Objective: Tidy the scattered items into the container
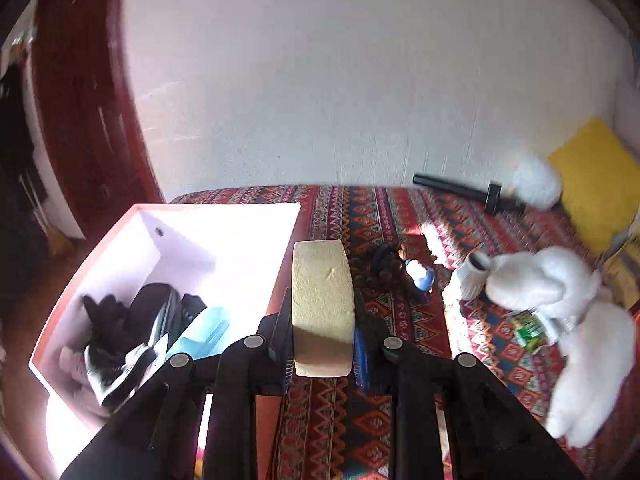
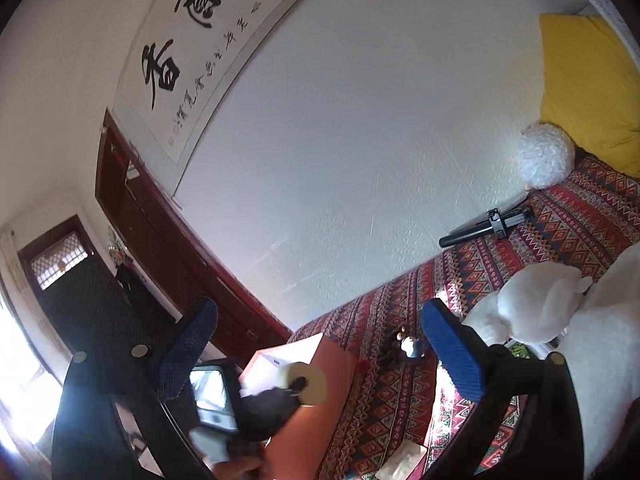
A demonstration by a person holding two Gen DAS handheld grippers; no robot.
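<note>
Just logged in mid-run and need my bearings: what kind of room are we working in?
Most likely a bedroom or sitting room in a home. The items lie on a patterned woven bedspread against a white wall, with a yellow pillow at its far end, a calligraphy scroll hanging above and a dark red wooden door beside it.

Both tools are built alike: the left gripper has glossy black linkage arms joined by round silver pivot screws, ending in fingers faced with ribbed blue pads. The right gripper shows the same black arms and pale metal screw heads (two visible on one arm, one on the other), its blue textured fingers broad and flat.
</note>
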